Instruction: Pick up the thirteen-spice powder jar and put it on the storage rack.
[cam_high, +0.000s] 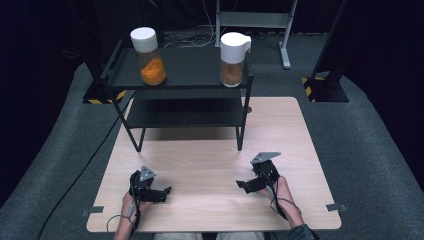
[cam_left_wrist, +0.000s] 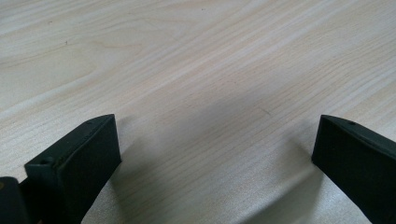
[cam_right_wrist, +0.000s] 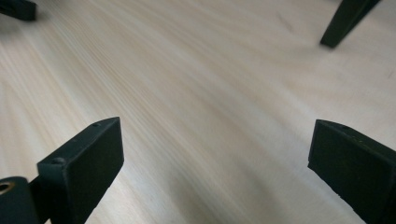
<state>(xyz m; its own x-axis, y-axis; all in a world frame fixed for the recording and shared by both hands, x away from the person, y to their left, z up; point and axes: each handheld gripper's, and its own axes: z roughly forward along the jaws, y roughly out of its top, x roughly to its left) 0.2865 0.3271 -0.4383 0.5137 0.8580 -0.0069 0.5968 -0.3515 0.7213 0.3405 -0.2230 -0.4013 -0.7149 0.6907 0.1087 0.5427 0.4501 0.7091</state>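
Two forearms are seen at the near edge of the table (cam_high: 210, 210) in the high view, each hand gripping a tool. By the left hand (cam_high: 131, 202) the left gripper (cam_high: 167, 192) is held low over the wood, pointing toward the middle of the table. By the right hand (cam_high: 285, 192) the right gripper (cam_high: 241, 184) is held likewise, pointing left toward the other. The two are kept well apart, with bare wood between them.

In the left gripper view the jaws are spread wide, and nothing is held between them; plain wood grain is seen in the gap. In the right gripper view the jaws are equally wide apart and empty, and a black leg (cam_right_wrist: 343, 21) of the shelf is seen standing on the wood farther off.

Beyond the grippers, at the far half of the table, a black two-level shelf (cam_high: 185, 85) is set on four legs. On its top level two jars are placed upright: the left jar (cam_high: 149, 50), with a white lid and orange contents, near the left end, and the right jar (cam_high: 233, 59), with a white spouted lid and paler brownish contents, at the right front corner. The lower level (cam_high: 185, 114) is seen in shadow. Both jars are well apart from the grippers, and the stretch of table between is unobstructed; the shelf's front legs stand between the grippers and the lower level.

Cables (cam_high: 75, 175) are trailed across the grey floor at the left.
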